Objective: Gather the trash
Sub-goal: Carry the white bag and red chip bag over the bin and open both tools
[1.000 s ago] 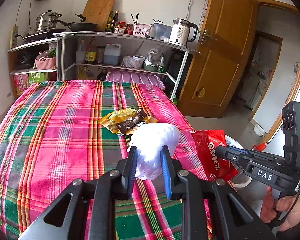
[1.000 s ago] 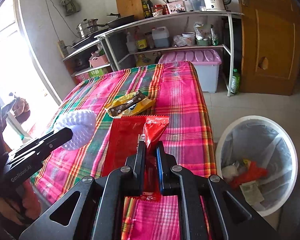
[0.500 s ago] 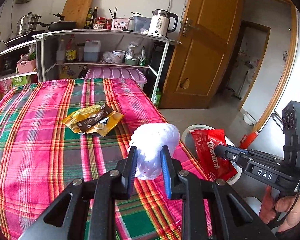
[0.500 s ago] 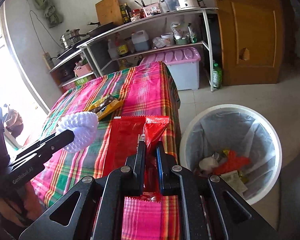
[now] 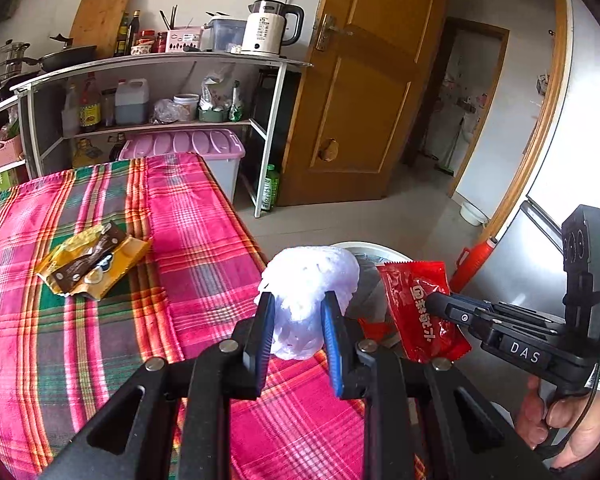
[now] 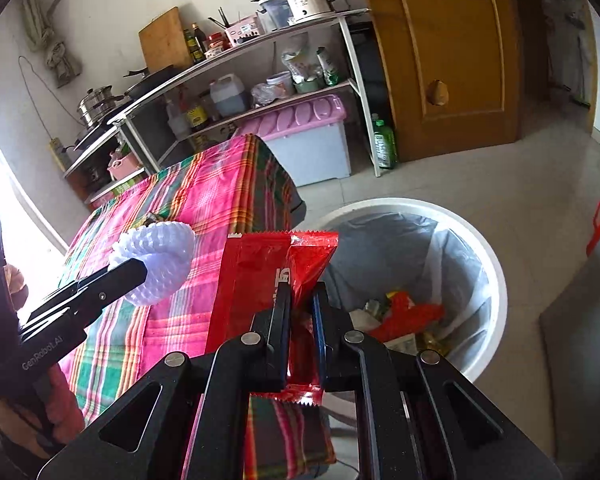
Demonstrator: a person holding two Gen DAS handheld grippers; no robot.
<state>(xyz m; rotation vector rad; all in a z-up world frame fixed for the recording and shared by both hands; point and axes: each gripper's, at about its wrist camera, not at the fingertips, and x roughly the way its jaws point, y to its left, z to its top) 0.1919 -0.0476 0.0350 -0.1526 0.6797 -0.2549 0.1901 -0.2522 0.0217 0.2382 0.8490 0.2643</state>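
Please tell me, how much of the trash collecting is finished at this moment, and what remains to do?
Done: some trash already lies in the white bin. In hand: the left claw grips a white foam net, the right claw grips a red wrapper; neither is dropped yet. Left: release both into the bin, then fetch the yellow-brown wrapper on the plaid tablecloth.

Left gripper (image 5: 298, 306) closed on a white foam net (image 5: 310, 284), right gripper (image 6: 300, 300) clamping a red wrapper (image 6: 260, 276), both level, side by side.

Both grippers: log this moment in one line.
left gripper: shut on white foam net | right gripper: shut on red wrapper | bin: below
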